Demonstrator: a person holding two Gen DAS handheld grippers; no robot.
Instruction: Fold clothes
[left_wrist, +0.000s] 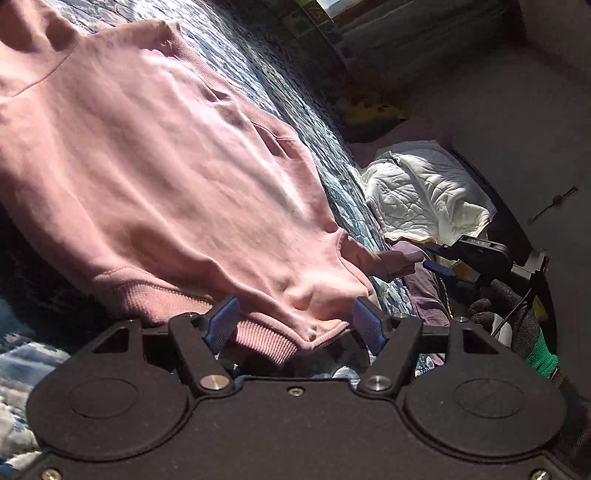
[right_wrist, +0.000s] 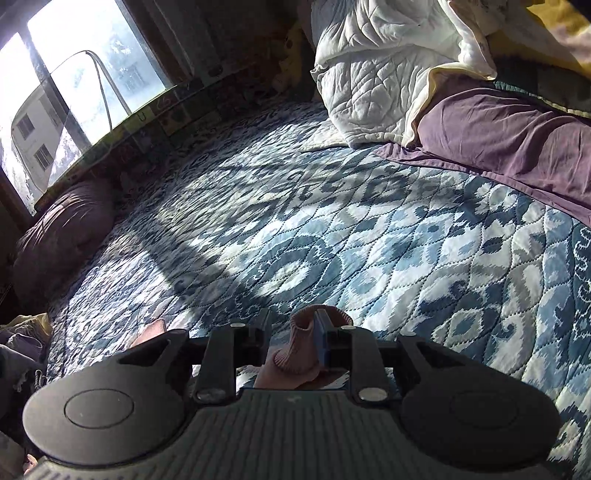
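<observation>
Blue quilt (right_wrist: 332, 229) bears pink sweatshirt (left_wrist: 166, 177), creased; right gripper (right_wrist: 291, 332) pinching cuff.

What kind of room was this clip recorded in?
Most likely a bedroom. A pink sweatshirt lies on a bed covered by a blue patterned quilt, with a white quilted blanket heaped at one end and a window beside the bed.

We see a dusty-pink sweatshirt (left_wrist: 166, 177) spread flat on the bed's blue patterned quilt (right_wrist: 332, 229), lightly wrinkled, its ribbed hem nearest us. 1 sleeve stretches out to the right, and its ribbed cuff (right_wrist: 303, 343) is bunched and lifted off the quilt.
</observation>
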